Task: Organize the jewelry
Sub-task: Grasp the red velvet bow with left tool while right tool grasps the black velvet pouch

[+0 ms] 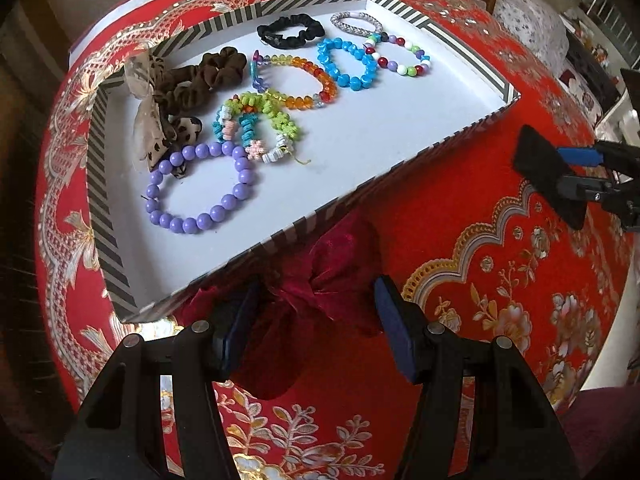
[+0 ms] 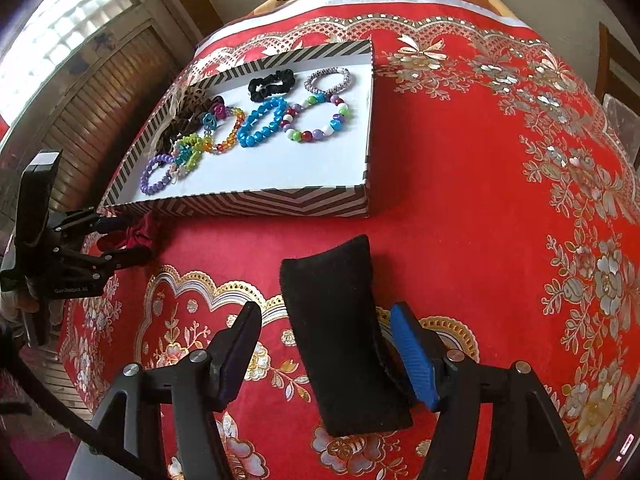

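A shallow box with black-and-white striped walls and a white floor (image 1: pixel 400 152) sits on a red cloth with gold flowers (image 1: pixel 500 280). Inside lie the bracelets and hair ties. A ring of round purple beads (image 1: pixel 200 184) is nearest the front wall. Behind it is a tangle of green, teal and pink knotted bands (image 1: pixel 256 124). Then comes a clear orange and red bead bracelet (image 1: pixel 296 80), a bright blue bead bracelet (image 1: pixel 348 64), and a bracelet of mixed red, white, green and purple beads (image 1: pixel 400 56). A black scrunchie (image 1: pixel 290 30) and a grey braided band (image 1: pixel 360 22) lie by the back wall. A brown scrunchie (image 1: pixel 208 76) lies to the left.

A dark red satin scrunchie (image 1: pixel 320 280) lies on the cloth, right up against the box's front wall. The left gripper (image 1: pixel 316 328) has its fingers spread on either side of it.

The right gripper (image 2: pixel 332 356) is well apart from the box. Its fingers are spread too, with a black velvet cushion (image 2: pixel 340 340) between them, leaning on the blue finger (image 2: pixel 412 356).
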A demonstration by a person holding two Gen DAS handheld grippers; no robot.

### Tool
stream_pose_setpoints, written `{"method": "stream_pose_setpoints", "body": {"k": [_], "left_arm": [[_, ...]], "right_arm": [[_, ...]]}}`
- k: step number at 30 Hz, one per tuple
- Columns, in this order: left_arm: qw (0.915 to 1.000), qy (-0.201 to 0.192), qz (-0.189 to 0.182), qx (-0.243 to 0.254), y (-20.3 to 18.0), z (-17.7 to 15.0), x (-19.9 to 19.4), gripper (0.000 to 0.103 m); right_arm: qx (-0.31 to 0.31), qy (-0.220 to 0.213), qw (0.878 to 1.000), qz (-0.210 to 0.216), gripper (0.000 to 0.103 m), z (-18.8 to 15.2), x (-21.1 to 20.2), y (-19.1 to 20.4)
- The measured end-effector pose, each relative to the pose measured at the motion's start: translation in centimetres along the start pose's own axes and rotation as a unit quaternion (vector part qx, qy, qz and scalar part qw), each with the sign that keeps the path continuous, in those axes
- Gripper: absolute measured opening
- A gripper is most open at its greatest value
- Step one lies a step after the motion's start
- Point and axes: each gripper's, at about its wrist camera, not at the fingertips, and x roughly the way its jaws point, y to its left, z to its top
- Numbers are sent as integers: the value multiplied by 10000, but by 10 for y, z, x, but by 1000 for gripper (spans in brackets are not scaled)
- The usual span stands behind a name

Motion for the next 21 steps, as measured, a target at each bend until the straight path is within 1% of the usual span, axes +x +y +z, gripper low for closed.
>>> {"method": "stream_pose_setpoints", "body": {"k": [2, 3, 4, 5, 6, 7, 9, 11, 12, 13, 18, 21], "left_arm": [[9997, -64, -121, -206, 5, -3, -3, 33], [9993, -75, -164, -331, 7, -5, -4, 32], [9985, -65, -265, -483, 10, -7, -5, 27], [9977, -56, -329, -590, 12, -9, -6, 24], [9968, -43, -389, -696, 12, -11, -6, 24], [9961, -49, -400, -789, 10, -14, -8, 22], [9947, -78, -430, -932, 6, -19, -10, 21], [9927, -125, -437, -1118, 1, -24, -14, 20], [9913, -168, -467, -1219, -1, -25, -17, 20], [9895, -239, -507, -1332, -4, -28, -22, 20], [9827, -559, -542, -1677, -20, -33, -42, 20], [9806, -732, -455, -1759, -29, -35, -53, 20]], "right_arm": [[-5, -30, 10000, 80, 64, -1, 0, 1], [-6, -47, 9999, 104, 64, -2, 1, 1], [-22, -53, 9999, 113, 64, -3, 1, 2], [-72, -67, 9999, 97, 54, -4, 1, 3], [-149, -87, 9998, 25, 48, -6, 2, 4], [-208, -99, 9997, -56, 39, -8, 2, 5], [-289, -166, 9994, -85, 35, -12, 3, 6], [-328, -238, 9991, -81, 26, -15, 1, 5], [-328, -271, 9991, -43, 24, -15, -2, 5], [-319, -341, 9989, 22, 18, -15, -8, 5], [-407, -555, 9975, 124, 16, -14, -31, 9], [-435, -645, 9967, 228, 15, -15, -42, 13]]}}
